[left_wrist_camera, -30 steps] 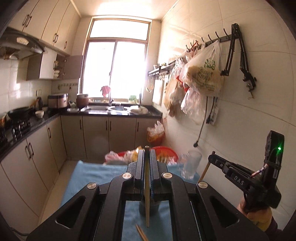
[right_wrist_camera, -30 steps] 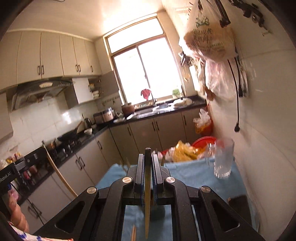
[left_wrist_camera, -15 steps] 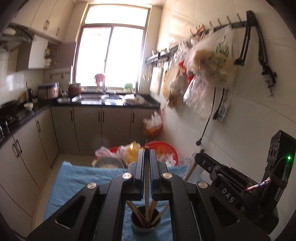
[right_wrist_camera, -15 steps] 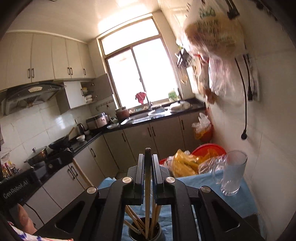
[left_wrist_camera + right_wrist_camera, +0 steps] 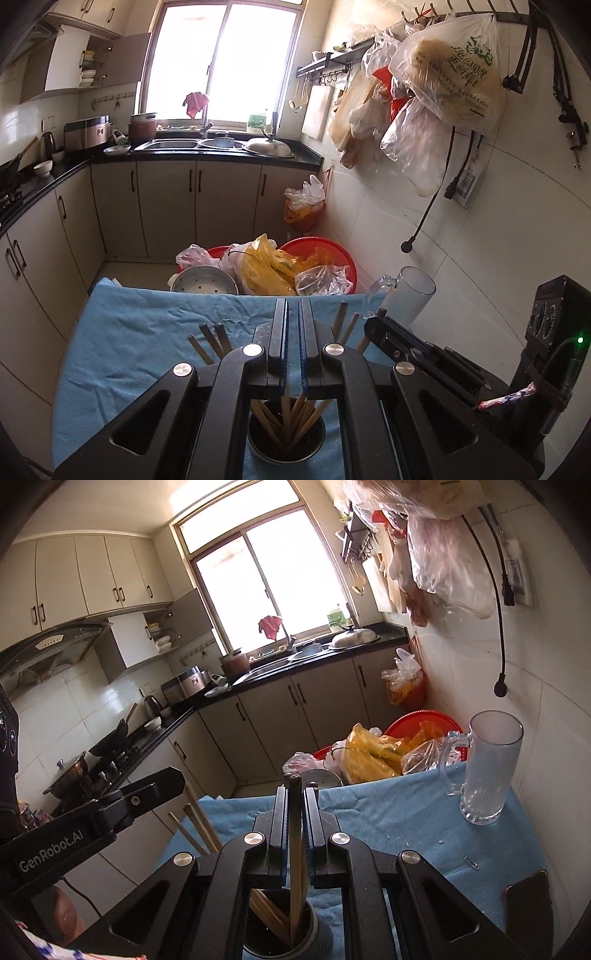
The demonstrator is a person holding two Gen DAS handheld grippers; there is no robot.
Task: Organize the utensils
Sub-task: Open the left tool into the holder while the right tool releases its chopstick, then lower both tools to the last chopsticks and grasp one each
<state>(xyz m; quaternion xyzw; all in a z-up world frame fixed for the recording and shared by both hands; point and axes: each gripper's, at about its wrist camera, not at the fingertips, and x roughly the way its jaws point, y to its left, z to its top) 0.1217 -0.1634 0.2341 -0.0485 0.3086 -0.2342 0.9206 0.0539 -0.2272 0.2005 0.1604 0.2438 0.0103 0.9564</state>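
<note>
1. One round dark metal utensil cup [image 5: 286, 448] stands on the blue cloth-covered table [image 5: 147, 343], at the near edge directly under both grippers. It holds a loose fan of slim wooden chopsticks [image 5: 295, 417]; their exact number cannot be told, though three tips [image 5: 210, 338] rise to the left of the left gripper and about three [image 5: 349, 326] to its right.
2. One more wooden chopstick [image 5: 294, 849] is pinched upright between the right gripper's [image 5: 294, 801] blue-padded fingers, its top poking above them and its lower end down inside the cup [image 5: 284, 930].
3. The left gripper [image 5: 292, 325] is clenched tight, only a thin slit between the pads; in the left wrist view a stick lines up with that slit below the fingers, but whether it is grasped cannot be told.
4. Each gripper shows beside the other, close together over the cup.
5. One clear glass mug with a handle [image 5: 484, 768] stands upright at the far right of the table, well apart from the cup.
6. One dark flat phone-like slab [image 5: 528, 908] lies at the table's near right corner.
7. Past the far table edge sit two red plastic basins [image 5: 317, 254] filled with yellow and clear plastic bags, and one perforated metal steamer pan [image 5: 203, 282].
</note>
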